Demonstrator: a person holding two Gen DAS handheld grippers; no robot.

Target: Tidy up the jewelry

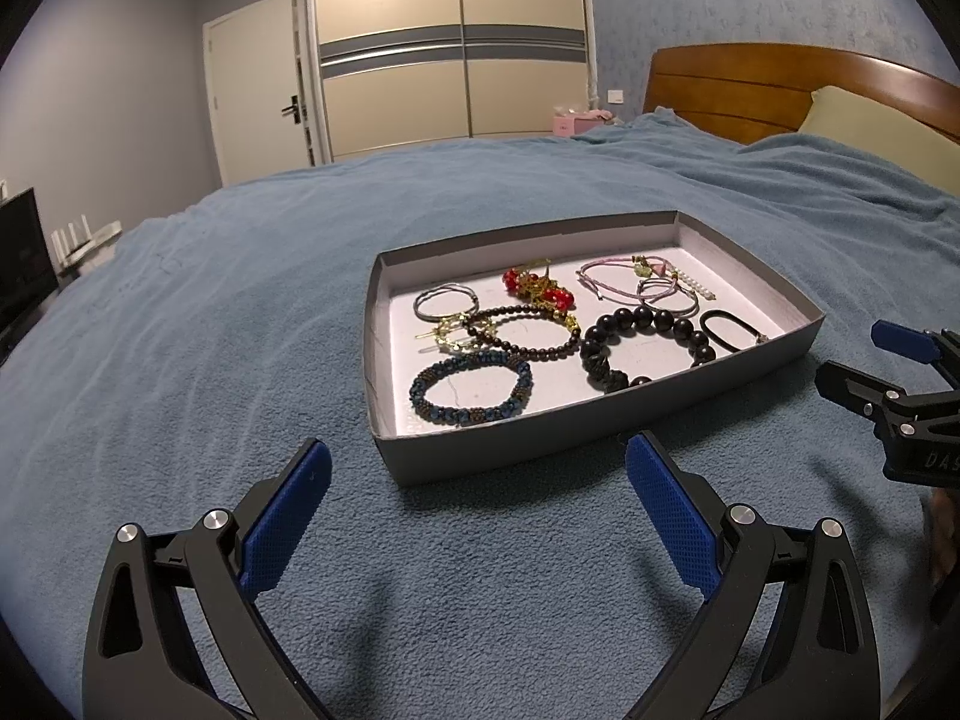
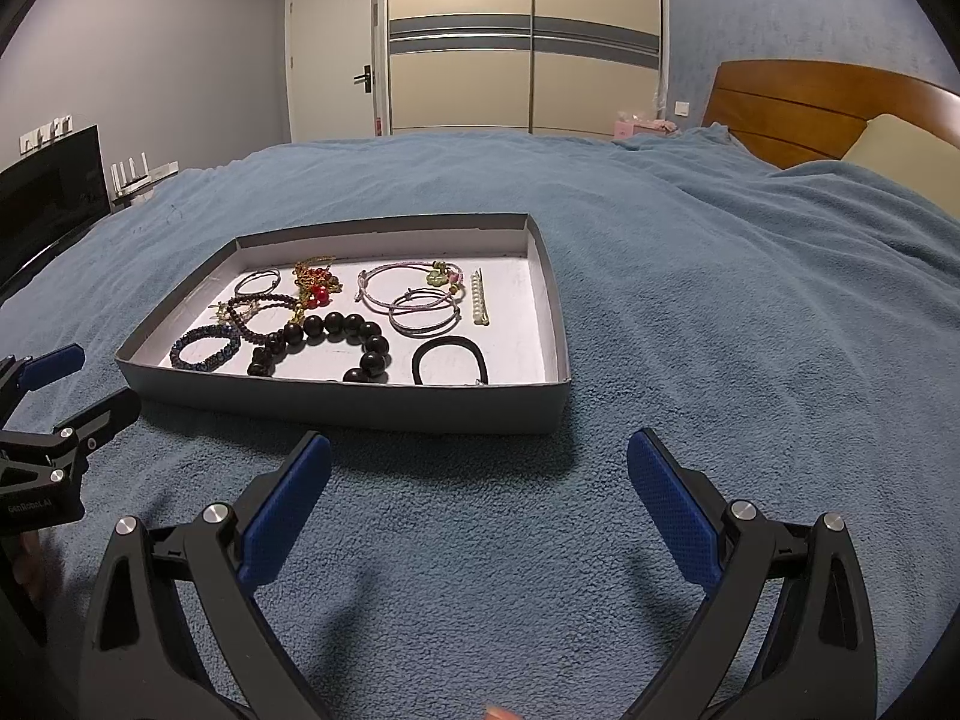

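On fuzzy blanket [image 2: 690, 300], rectangular tray [image 2: 360, 402]

The near wall of the grey tray [image 2: 360, 405] hides the front of the big black bead bracelet [image 2: 336, 342] and black hair tie [image 2: 447, 360], the pillow [image 1: 888, 132] is cut off by the right edge, and the gold-and-red tangle [image 2: 315, 288] is too small to sort out.

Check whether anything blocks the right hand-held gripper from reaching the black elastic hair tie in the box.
Only the near wall of the shallow grey cardboard box stands between the open right hand-held gripper and the black elastic hair tie. The tie lies just behind that wall, so come in from above; nothing covers it.
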